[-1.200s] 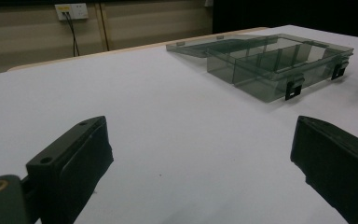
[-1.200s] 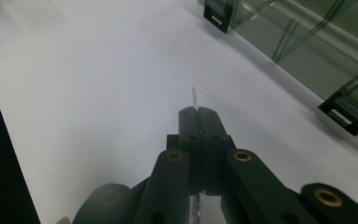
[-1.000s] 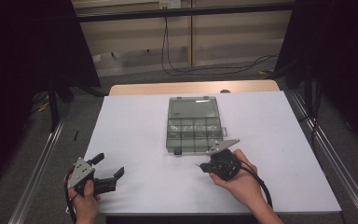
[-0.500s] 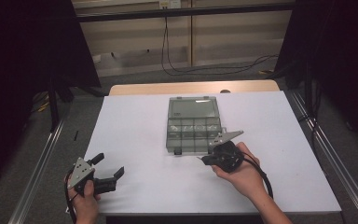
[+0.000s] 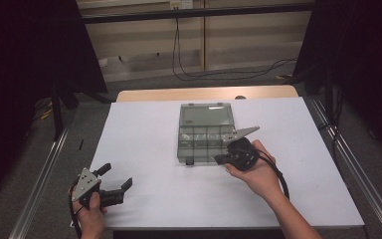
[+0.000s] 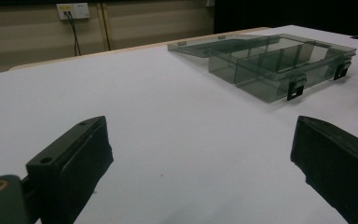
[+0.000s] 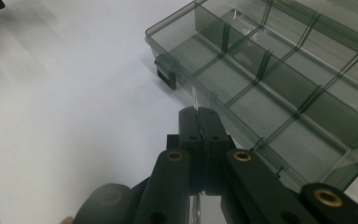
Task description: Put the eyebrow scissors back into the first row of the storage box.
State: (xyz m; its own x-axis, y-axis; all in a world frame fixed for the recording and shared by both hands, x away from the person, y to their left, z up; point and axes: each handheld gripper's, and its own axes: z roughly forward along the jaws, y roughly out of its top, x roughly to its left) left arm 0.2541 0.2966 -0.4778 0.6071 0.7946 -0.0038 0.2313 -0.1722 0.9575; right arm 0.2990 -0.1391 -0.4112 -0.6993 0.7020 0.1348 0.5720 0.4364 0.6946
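A clear grey compartment box (image 5: pixel 205 133) lies open at the table's middle, its lid folded flat toward the far side. My right gripper (image 5: pixel 219 159) hovers by the box's front edge, pointing left along it. In the right gripper view this gripper (image 7: pixel 198 113) is shut on a thin clear plastic strip (image 7: pixel 194 98) that pokes out past the jaw tips, above the box's (image 7: pixel 279 88) empty front compartments. My left gripper (image 5: pixel 115 176) rests near the front left corner, open and empty. In the left gripper view, the gripper (image 6: pixel 200 140) faces the box (image 6: pixel 279 60) from afar.
White table surface (image 5: pixel 144 134) spreads wide to the left of the box. Black latches (image 7: pixel 167 74) sit on the box's front wall. Metal rails (image 5: pixel 45 169) run along both table sides, and cables (image 5: pixel 189 69) lie on the floor beyond.
My right gripper has moved forward and slightly up, closing in on the box's front edge. The left gripper has stayed put.
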